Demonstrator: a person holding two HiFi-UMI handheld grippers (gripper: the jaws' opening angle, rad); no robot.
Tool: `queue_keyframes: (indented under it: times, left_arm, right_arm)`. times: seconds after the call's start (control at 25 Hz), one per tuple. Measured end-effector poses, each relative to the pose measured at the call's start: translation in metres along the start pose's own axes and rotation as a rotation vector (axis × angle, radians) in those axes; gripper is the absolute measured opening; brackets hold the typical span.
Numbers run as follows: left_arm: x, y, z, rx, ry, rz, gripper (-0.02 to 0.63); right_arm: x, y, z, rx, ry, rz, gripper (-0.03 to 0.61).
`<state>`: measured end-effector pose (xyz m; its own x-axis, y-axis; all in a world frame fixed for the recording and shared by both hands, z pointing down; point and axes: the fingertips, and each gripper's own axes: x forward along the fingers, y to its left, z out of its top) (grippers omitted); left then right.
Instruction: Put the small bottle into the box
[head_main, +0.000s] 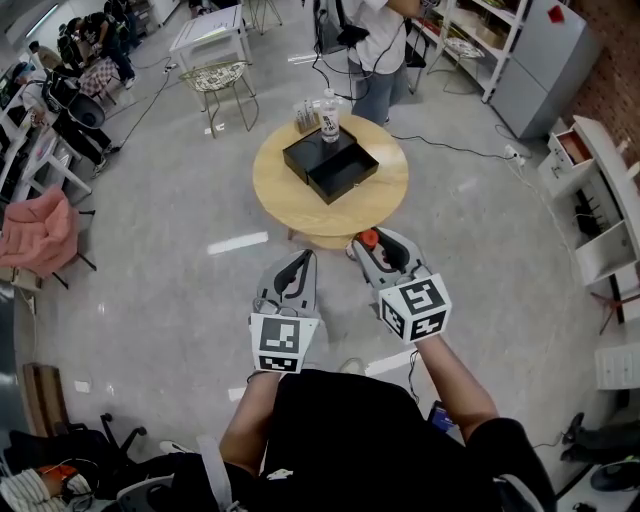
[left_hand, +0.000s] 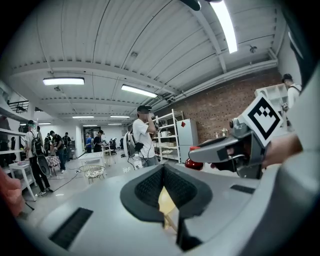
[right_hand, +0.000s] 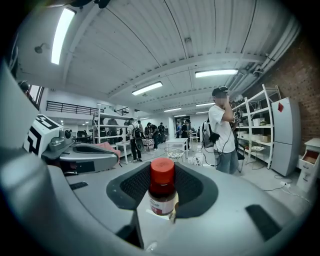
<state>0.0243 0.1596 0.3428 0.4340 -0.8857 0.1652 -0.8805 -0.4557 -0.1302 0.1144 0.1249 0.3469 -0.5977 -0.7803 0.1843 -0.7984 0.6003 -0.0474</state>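
Observation:
A small brown bottle with a red cap and a white label stands upright between the pads of my right gripper, which is shut on it. In the head view the bottle's red cap shows at the tip of the right gripper, just short of the round wooden table. An open black box lies on that table with its lid beside it. My left gripper hovers alongside, over the floor; its jaws meet at the tips with nothing in them.
A tall clear water bottle and small items stand at the table's far edge. A person stands just behind the table. A wire chair, shelving, a pink chair and floor cables surround it.

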Motion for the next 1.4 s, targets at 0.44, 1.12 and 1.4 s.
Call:
queue_keyframes:
  times: [0.44, 1.12, 1.4]
  left_arm:
    - [0.073, 0.06, -0.001, -0.02, 0.01, 0.012, 0.012]
    - [0.191, 0.195, -0.002, -0.055, 0.042, -0.056, 0.012]
    - [0.229, 0.232, -0.017, -0.069, 0.07, -0.107, 0.012]
  right_arm:
    - [0.083, -0.037, 0.013, -0.002, 0.019, 0.009, 0.137]
    - [0.245, -0.08, 0.041, 0.028, 0.079, -0.044, 0.137]
    - [0.291, -0.094, 0.033, 0.05, 0.111, -0.083, 0.137]
